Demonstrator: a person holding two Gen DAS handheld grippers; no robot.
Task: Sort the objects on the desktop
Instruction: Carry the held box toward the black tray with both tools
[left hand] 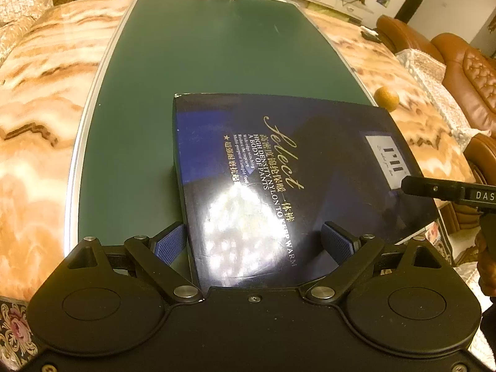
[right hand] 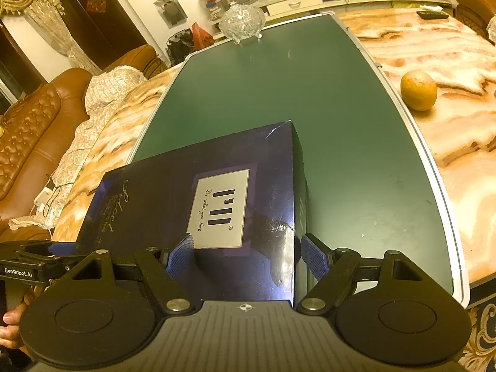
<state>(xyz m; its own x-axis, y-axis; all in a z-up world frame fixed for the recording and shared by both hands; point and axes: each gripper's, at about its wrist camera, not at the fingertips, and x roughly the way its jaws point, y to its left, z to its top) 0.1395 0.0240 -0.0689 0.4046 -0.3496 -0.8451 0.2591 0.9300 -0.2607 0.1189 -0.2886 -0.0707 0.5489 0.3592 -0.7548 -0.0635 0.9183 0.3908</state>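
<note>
Dark blue gift box (left hand: 279, 179), flat and rectangular with gold lettering and a white label, fills the lower centre of both wrist views. It lies on the green table panel (left hand: 186, 77), and its near end seems to overhang the table's front edge toward the cameras.

In the left wrist view, the left gripper (left hand: 254, 241) sits at the bottom of the frame with its blue-padded fingers spread wide. One pad is just outside the box's left edge; the other is over the lid. It grips nothing. In the right wrist view, the right gripper (right hand: 248, 254) is likewise wide open, one pad over the lid near the label, the other just beside the box's right wall, holding nothing.

The box looks like stiff, glossy cardboard, probably light but broad and slippery. It appears too wide for either gripper to span, so a hold at a near corner or edge with each gripper seems the best choice.

An orange (right hand: 418, 90) rests on the marble surface (right hand: 449, 124) at the right of the frame, well apart from the box. A crystal dish (right hand: 241, 23) stands at the panel's far end, top centre. Between box and dish the green panel is bare, giving room to slide forward. A raised metal rim (right hand: 412, 121) borders the panel on both sides.
</note>
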